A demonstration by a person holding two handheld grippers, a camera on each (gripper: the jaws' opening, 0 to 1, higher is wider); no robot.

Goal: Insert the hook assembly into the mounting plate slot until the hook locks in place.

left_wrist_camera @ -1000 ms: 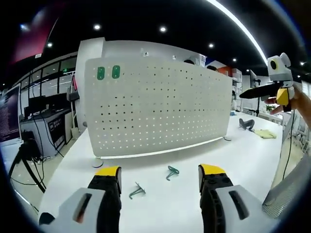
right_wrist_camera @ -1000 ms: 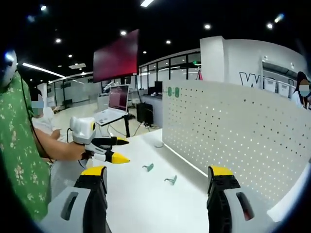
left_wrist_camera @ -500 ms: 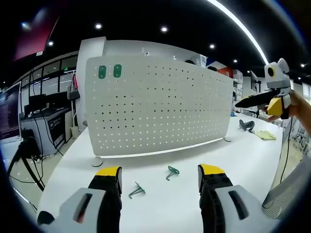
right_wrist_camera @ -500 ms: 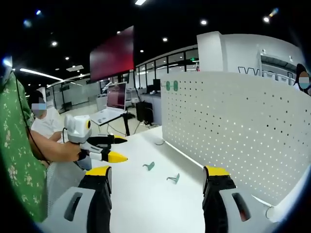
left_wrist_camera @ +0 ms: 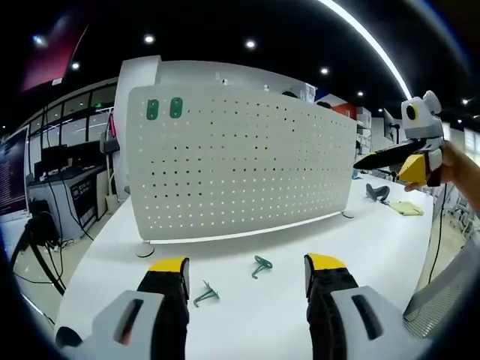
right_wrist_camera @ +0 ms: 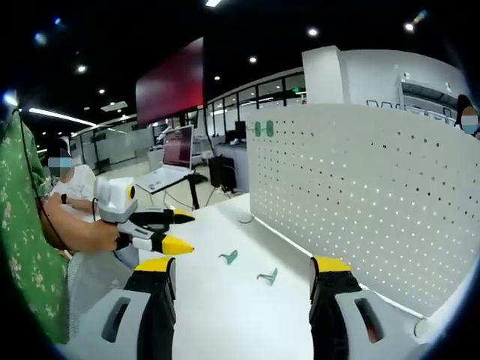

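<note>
Hooks: two small green hooks lie on the white table [left_wrist_camera: 390, 247], apart from each other, on the near side of the pegboard; the left hook [left_wrist_camera: 204, 294] and right hook [left_wrist_camera: 261, 265] in the left gripper view sit between that gripper's jaws.
Pegboard: white perforated pegboard [left_wrist_camera: 240, 169] stands upright on the table, two green tags [left_wrist_camera: 163, 108] at its top left corner.
Left gripper [left_wrist_camera: 246, 271]: jaws apart, nothing between them, held above the table near the hooks.
Right gripper [right_wrist_camera: 241, 274]: jaws apart and empty; in the left gripper view it hangs in the air at far right.
Left gripper view alone: dark object and yellow cloth [left_wrist_camera: 409, 208] on the far right of the table.
Right gripper view alone: open laptop [right_wrist_camera: 174, 156], big dark red screen [right_wrist_camera: 171, 81], seated person, green flowered sleeve [right_wrist_camera: 22, 247].
Writing: part of large letters on the far wall, too cut off to read.
</note>
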